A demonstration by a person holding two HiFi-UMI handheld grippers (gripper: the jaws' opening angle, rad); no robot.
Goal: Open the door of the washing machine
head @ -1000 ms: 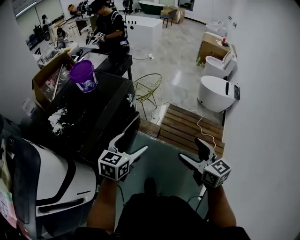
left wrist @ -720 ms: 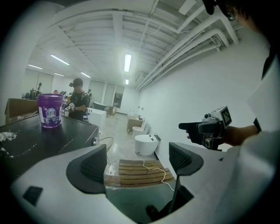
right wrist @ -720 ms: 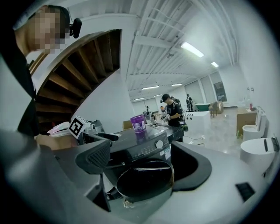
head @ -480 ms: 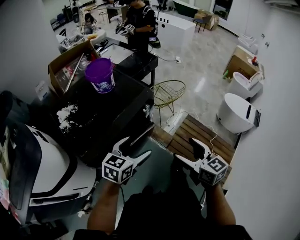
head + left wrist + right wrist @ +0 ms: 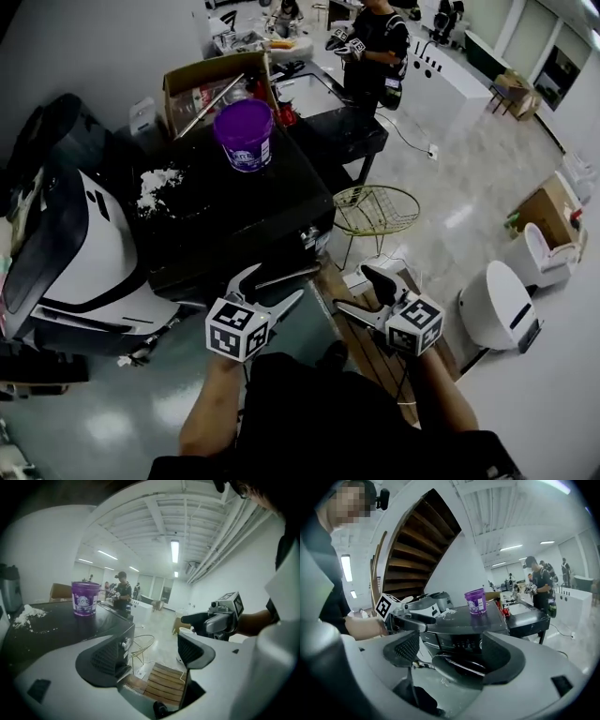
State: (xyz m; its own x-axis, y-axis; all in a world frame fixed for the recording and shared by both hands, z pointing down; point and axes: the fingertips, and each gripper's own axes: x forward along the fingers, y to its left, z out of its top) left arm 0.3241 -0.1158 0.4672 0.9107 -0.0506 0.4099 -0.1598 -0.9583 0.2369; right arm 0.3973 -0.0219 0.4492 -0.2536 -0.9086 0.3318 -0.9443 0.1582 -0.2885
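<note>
The dark washing machine [image 5: 234,220] stands in the middle of the head view, with a purple bucket [image 5: 244,134] and white powder [image 5: 155,187] on its top. My left gripper [image 5: 272,284] hovers at its near front corner, jaws closing with nothing between them. My right gripper [image 5: 358,291] is open and empty, just right of it, over a wooden pallet [image 5: 361,342]. The right gripper view faces the machine's front: control panel [image 5: 464,644] above the round door [image 5: 459,663], which looks shut, framed by my right gripper [image 5: 450,653]. In the left gripper view, my left gripper [image 5: 152,653] sits beside the machine's front corner [image 5: 124,644].
A white and black appliance [image 5: 84,253] stands left of the machine and a cardboard box [image 5: 202,84] behind it. A yellow wire basket [image 5: 375,211] sits to the right, white toilets [image 5: 497,305] farther right. A person [image 5: 375,47] with grippers stands at the back.
The head view has swung left, bringing the machine to the middle. Both grippers have moved left toward its front corner. The left jaws have narrowed slightly.
</note>
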